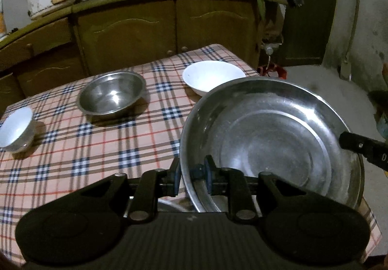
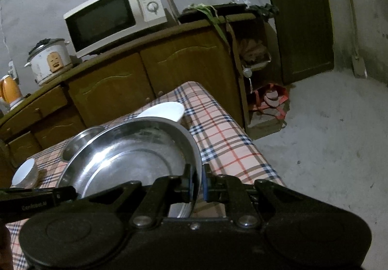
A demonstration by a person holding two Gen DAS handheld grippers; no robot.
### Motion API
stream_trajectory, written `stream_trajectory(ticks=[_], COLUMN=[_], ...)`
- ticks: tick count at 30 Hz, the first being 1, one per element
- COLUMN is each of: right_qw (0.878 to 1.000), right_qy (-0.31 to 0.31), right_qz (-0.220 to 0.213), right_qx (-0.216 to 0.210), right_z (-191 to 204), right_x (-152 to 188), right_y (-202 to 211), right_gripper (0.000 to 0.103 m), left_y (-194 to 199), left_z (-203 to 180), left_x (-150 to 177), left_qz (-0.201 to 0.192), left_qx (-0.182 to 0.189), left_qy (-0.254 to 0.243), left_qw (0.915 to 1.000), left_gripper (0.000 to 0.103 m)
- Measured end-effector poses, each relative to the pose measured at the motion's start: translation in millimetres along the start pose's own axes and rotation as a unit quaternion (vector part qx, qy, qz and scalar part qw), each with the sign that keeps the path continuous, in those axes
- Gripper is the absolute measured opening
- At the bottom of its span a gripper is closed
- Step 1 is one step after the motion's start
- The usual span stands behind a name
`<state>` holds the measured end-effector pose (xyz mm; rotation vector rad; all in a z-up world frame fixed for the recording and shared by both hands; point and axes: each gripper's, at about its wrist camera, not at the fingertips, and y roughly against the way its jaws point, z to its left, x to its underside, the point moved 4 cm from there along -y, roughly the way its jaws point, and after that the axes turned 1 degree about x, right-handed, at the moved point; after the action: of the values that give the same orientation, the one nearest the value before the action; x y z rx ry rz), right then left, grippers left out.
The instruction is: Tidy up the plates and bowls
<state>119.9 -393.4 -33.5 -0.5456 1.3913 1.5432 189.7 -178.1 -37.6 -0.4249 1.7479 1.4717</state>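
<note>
Steel plate (image 1: 274,139) hangs tilted above the checked worktop (image 1: 101,139): your left hand-held gripper (image 1: 191,174) pinches its near rim, your right hand-held gripper (image 2: 199,181) clamps the opposite rim. Steel bowl (image 1: 111,95) and two white bowls (image 1: 211,76) sit beyond. Lettering on the gripper arm is blurred.

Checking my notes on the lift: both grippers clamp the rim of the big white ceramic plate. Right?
Not quite. Both the left gripper and the right gripper do clamp its rim, but the big plate is stainless steel, not white ceramic, as the left wrist view shows.
</note>
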Motion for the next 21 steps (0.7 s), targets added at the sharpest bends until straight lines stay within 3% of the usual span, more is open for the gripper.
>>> stream_trajectory(ticks=[21], right_qw=[0.999], right_qy=[0.033], right_qz=[-0.008], right_qx=[-0.012], right_z=[54.3], right_x=[16.4], right_y=[39.1], right_gripper=[0.013], left_y=[48.7], left_z=[35.0], left_x=[21.0], left_qz=[-0.033], left_qx=[-0.024], left_qy=[0.001], left_qw=[0.9991], left_gripper=[0.022])
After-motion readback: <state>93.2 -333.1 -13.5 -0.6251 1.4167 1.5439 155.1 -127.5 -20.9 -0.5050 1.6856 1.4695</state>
